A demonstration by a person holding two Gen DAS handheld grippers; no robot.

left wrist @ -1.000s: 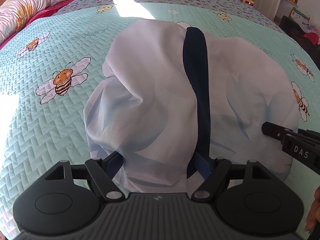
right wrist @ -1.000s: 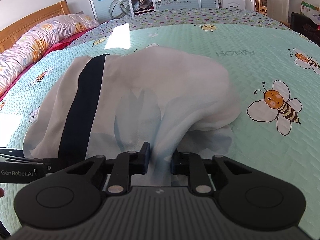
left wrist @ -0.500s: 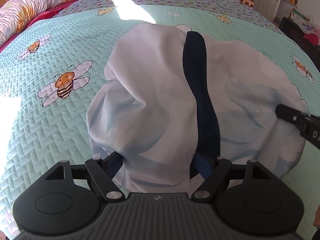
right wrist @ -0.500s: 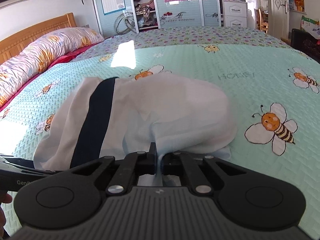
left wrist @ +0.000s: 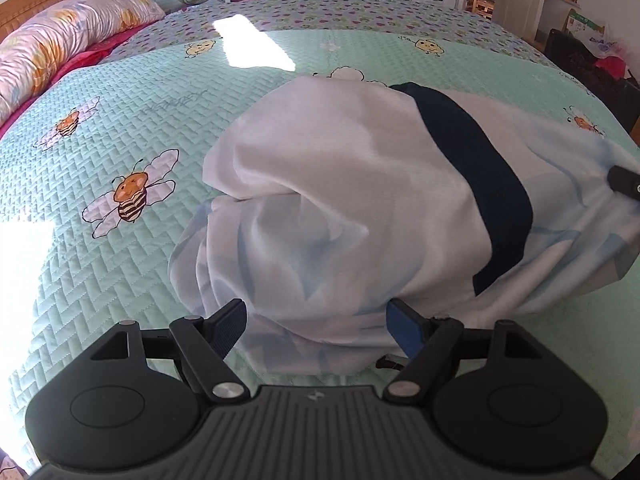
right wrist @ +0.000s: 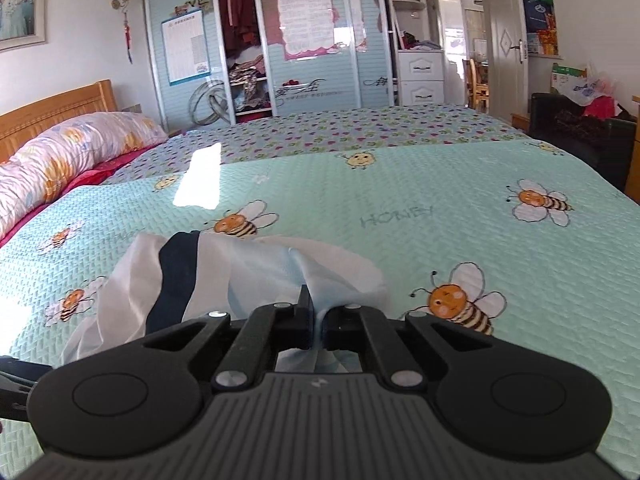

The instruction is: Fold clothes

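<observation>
Surface: bed [right wrist: 400,208] under a mint bee-print quilt [left wrist: 100,264].
Room: wardrobe [right wrist: 304,40] beyond the bed's far edge; door [right wrist: 506,40] right of the wardrobe; pillow [right wrist: 68,148] at the bed's left edge.
Garment: white garment [left wrist: 340,200] with a navy band, mid-bed.
Open room: bare quilt right of and beyond the garment.
Left hand-held gripper [left wrist: 316,322]: spread wide, cloth bunched between its fingers.
Right hand-held gripper [right wrist: 318,326]: closed, pinching the garment's edge.

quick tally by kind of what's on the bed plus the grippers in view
garment, white with a dark stripe: 1
bedspread, green with bees: 1
floral pillow: 1
grippers: 2, left gripper and right gripper
total: 5
</observation>
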